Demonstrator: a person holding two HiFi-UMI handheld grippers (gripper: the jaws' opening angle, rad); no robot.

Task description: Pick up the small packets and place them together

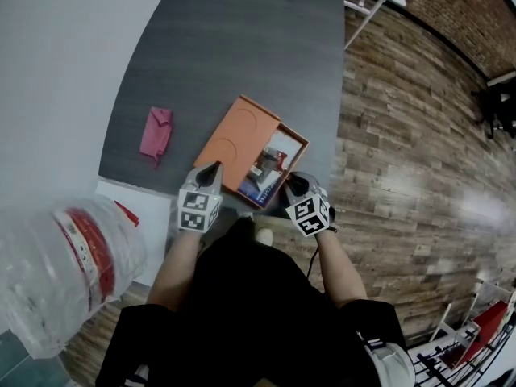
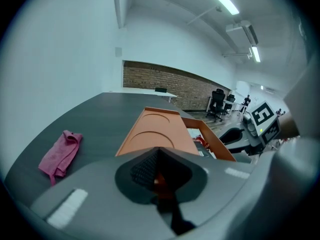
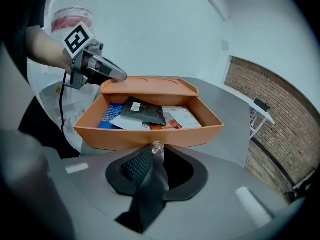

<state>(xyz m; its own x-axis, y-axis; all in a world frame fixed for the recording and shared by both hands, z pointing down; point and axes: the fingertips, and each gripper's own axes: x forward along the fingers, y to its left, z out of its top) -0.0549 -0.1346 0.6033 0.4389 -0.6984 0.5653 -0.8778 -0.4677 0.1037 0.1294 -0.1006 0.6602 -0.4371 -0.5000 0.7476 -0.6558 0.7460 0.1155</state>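
In the right gripper view the small packets lie piled loosely together inside the orange drawer, a dark one overlapping blue and white ones. The drawer stands pulled out from under its flat orange cover. On the middle of the drawer's front wall sits a small clear knob, and my right hand-held gripper has its jaws drawn in close on that knob, pinching it at their tips. My left hand-held gripper has its jaws together with nothing clearly held, the tip resting against the cover's near corner on my left side. The box lies at the near edge of the dark grey surface, close to its near right corner. A crumpled pink cloth lies well apart from it, toward the surface's left edge. A big clear water bottle stands off the surface, beside its near left corner.
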